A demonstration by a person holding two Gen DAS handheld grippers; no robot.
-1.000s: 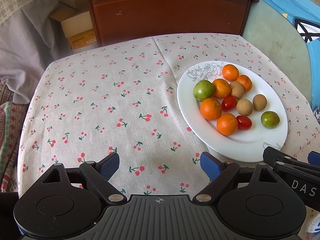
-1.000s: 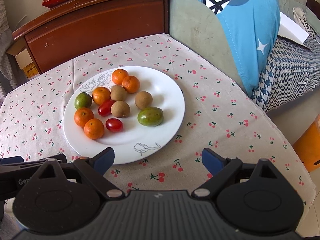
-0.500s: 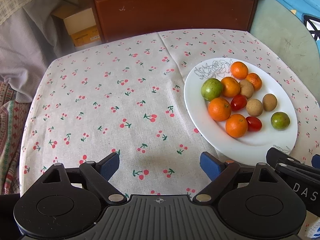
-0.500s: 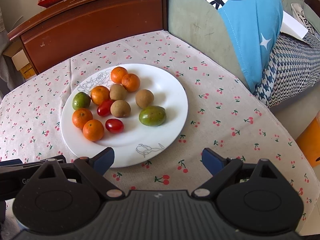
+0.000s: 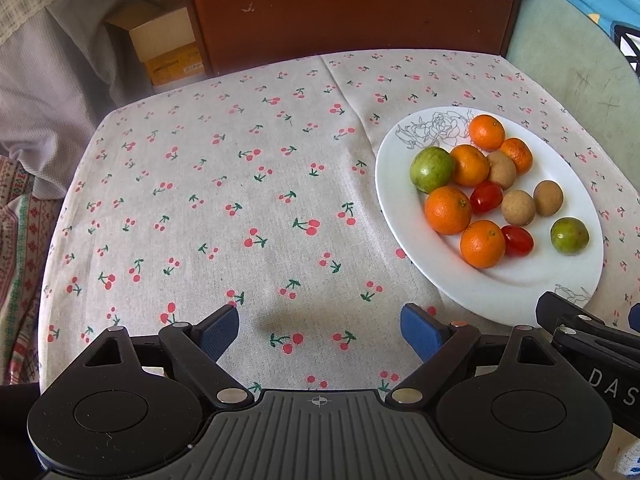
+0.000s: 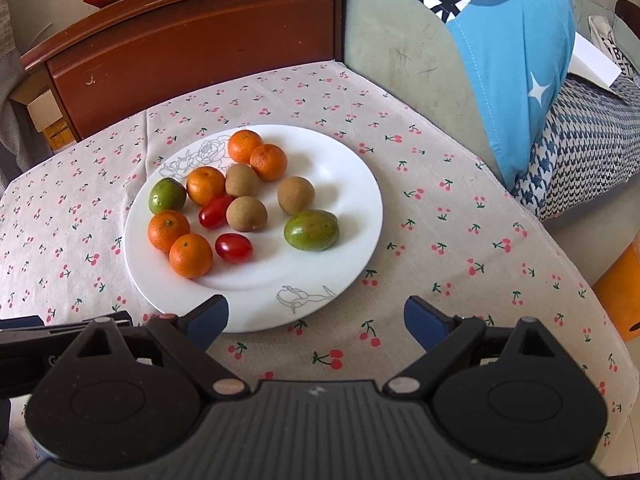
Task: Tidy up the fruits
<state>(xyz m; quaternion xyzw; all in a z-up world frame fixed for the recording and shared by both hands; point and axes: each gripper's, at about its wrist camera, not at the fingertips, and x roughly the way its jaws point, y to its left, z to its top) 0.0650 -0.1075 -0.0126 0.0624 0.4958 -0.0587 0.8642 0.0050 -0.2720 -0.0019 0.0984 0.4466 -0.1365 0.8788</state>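
Note:
A white plate (image 6: 344, 184) sits on the cherry-print tablecloth and holds several oranges (image 6: 191, 255), two green fruits (image 6: 311, 229), three brown round fruits (image 6: 295, 195) and two red tomatoes (image 6: 234, 247). In the left wrist view the plate (image 5: 404, 216) lies to the right. My left gripper (image 5: 320, 330) is open and empty over bare cloth, left of the plate. My right gripper (image 6: 316, 320) is open and empty at the plate's near rim.
A brown wooden cabinet (image 5: 352, 8) stands behind the table, with a cardboard box (image 5: 164, 46) to its left. A blue shirt (image 6: 516, 52) and patterned fabric (image 6: 592, 140) lie to the right. An orange object (image 6: 624, 296) sits beyond the table's right edge.
Both grippers have moved slightly forward and the plate looks a little closer. Both stay open. The fruits have not moved.

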